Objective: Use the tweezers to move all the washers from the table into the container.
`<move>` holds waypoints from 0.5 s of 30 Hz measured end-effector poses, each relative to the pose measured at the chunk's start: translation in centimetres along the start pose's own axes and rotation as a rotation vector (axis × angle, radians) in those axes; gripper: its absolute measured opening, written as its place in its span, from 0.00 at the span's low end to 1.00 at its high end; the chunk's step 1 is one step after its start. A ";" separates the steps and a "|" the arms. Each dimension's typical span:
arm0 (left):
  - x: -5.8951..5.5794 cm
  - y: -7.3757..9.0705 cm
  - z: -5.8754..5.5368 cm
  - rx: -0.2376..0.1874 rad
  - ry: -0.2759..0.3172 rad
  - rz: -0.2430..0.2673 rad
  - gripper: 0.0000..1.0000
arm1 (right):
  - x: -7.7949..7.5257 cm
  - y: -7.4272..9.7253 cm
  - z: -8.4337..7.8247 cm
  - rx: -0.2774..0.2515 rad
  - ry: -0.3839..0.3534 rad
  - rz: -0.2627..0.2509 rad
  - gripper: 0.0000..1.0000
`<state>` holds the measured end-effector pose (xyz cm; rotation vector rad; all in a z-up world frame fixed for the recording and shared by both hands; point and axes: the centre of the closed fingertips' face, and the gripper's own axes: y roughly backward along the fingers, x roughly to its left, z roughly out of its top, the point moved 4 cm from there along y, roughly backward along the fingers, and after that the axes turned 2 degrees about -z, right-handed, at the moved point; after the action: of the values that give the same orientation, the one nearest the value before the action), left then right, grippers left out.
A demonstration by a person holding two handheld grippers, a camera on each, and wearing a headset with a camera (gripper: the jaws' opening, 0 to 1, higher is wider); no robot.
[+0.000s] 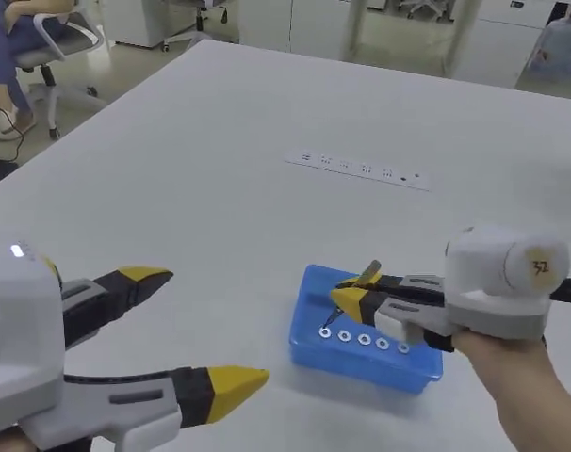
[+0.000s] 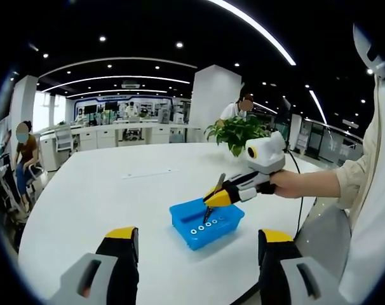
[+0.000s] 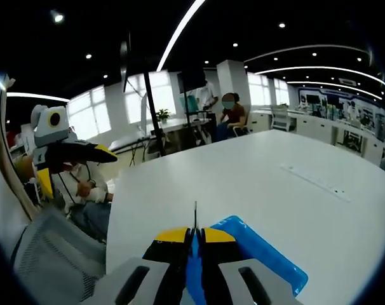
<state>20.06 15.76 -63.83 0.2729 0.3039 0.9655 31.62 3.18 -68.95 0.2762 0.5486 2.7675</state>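
Note:
A blue container sits on the white table, with several washers in a row inside it. My right gripper is shut on the tweezers, whose tips point down into the container's left end near the first washer. The left gripper view shows the container, the washers and the tweezers held by the right gripper. In the right gripper view the tweezers stick out from the shut right gripper above the container. My left gripper hovers open and empty, left of the container.
A recessed socket strip lies in the table beyond the container. An office chair with a seated person stands past the far left edge. A potted plant and another person are behind the table.

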 end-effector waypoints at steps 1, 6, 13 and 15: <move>-0.2 -0.2 0.0 0.004 -0.003 -0.008 0.76 | 0.4 0.6 0.1 -0.007 0.002 0.004 0.03; -2.8 -2.1 0.3 0.019 -0.043 -0.166 0.46 | 2.7 3.2 -1.6 0.039 0.057 0.027 0.03; -5.3 -4.9 0.9 0.081 -0.167 -0.382 0.08 | 4.7 4.4 -3.9 0.097 0.091 0.077 0.03; -6.0 -5.7 1.1 0.094 -0.177 -0.447 0.00 | 5.1 4.7 -4.3 0.116 0.105 0.086 0.03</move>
<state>21.55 7.53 -64.06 0.3557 0.2345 0.4832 24.56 -0.68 -70.35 0.1850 0.7421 2.8503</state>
